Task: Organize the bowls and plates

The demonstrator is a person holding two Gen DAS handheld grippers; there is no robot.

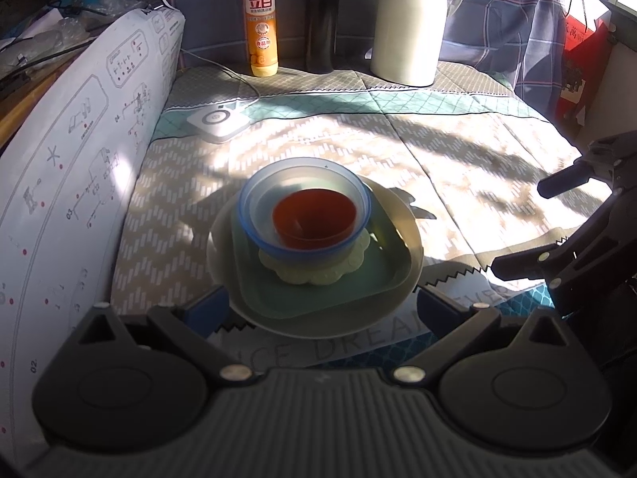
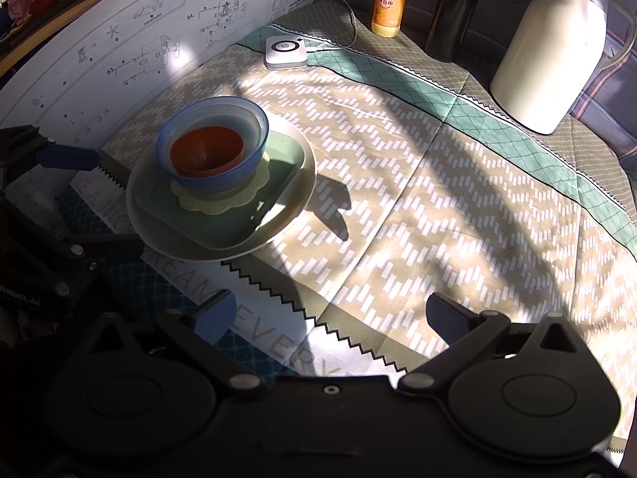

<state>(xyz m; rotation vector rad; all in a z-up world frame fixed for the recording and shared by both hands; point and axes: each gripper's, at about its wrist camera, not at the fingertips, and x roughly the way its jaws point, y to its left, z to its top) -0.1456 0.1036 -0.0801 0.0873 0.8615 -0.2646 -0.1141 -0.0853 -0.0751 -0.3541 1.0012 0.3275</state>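
Left gripper point(image 1: 322, 306) is spread wide and empty, flanking the near rim of the cream plate point(image 1: 406, 215). Right gripper point(image 2: 330, 314) is released, well apart from it. Nested on that plate for compactness: green square plate point(image 1: 278, 298), scalloped saucer point(image 1: 326, 277), blue bowl point(image 1: 306, 253), red bowl point(image 1: 314, 219).

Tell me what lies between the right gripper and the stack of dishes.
Only bare patterned tablecloth with its printed lettering lies between the right gripper and the stack of dishes, seen in the right wrist view.
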